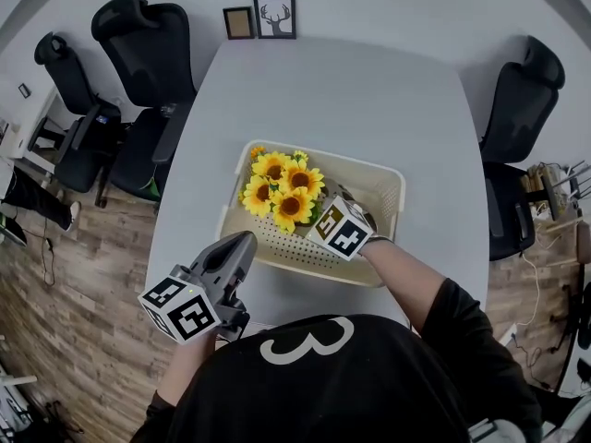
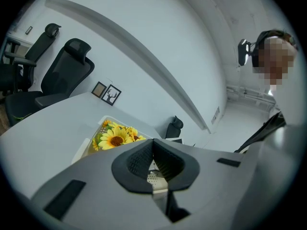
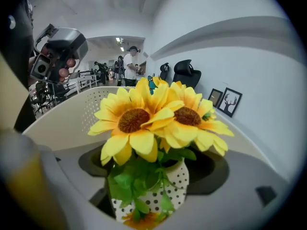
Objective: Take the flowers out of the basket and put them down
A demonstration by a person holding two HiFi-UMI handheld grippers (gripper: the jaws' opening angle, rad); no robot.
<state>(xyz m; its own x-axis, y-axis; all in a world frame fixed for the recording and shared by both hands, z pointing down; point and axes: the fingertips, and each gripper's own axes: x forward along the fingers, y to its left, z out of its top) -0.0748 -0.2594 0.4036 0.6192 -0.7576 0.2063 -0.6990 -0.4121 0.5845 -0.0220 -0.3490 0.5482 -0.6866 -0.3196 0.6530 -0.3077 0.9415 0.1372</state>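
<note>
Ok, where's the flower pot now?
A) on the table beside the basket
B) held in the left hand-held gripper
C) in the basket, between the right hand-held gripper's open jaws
C: the polka-dot pot sits in the basket, with the jaws of the right hand-held gripper apart either side.

**Only 1 character to read: a 3**

From where I stand, the only thing that reads as a character is a big white 3 (image 1: 307, 341). It is drawn as a rounded outline on the black shirt (image 1: 369, 395) of the person at the table, on the part of the shirt nearest the table edge in the head view. The left marker cube (image 1: 180, 309) and the right marker cube (image 1: 342, 229) each carry black-and-white square code patterns on their faces, blocks rather than letters. Of the 2 small frames at the wall, the brown frame (image 1: 238, 22) is too small to tell, and the deer frame (image 1: 275, 16) shows an antlered head.
</note>
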